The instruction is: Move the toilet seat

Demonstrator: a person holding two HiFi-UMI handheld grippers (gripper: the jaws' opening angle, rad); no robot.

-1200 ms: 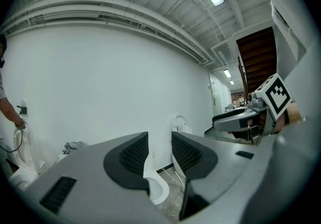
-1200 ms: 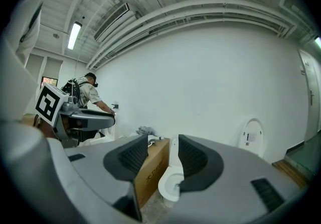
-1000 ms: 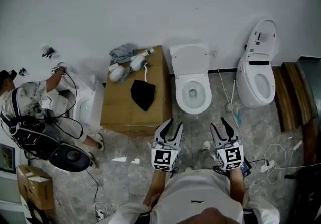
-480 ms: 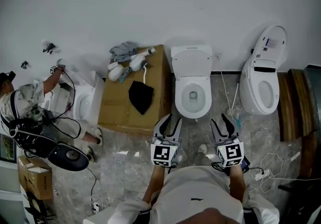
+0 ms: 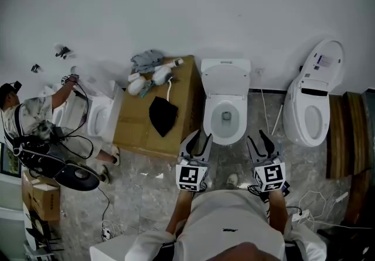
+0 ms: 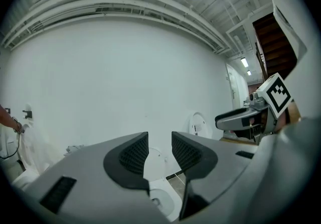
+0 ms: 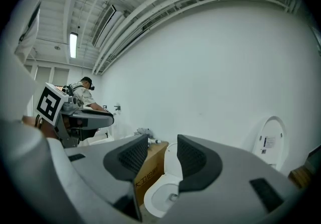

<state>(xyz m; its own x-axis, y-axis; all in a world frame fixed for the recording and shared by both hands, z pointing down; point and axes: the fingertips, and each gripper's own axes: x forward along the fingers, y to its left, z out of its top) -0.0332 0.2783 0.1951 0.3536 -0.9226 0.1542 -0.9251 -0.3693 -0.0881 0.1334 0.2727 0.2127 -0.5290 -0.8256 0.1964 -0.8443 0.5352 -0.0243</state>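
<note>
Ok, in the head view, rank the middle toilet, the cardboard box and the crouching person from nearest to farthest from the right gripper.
1. Middle toilet, just ahead and left of the right gripper.
2. Cardboard box, further left.
3. Crouching person, far left by the wall.

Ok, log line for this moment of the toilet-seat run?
phase: pre-contact | target: white ceramic toilet, lid raised, untouched | left gripper: shut, empty | right gripper: slightly open, empty
</note>
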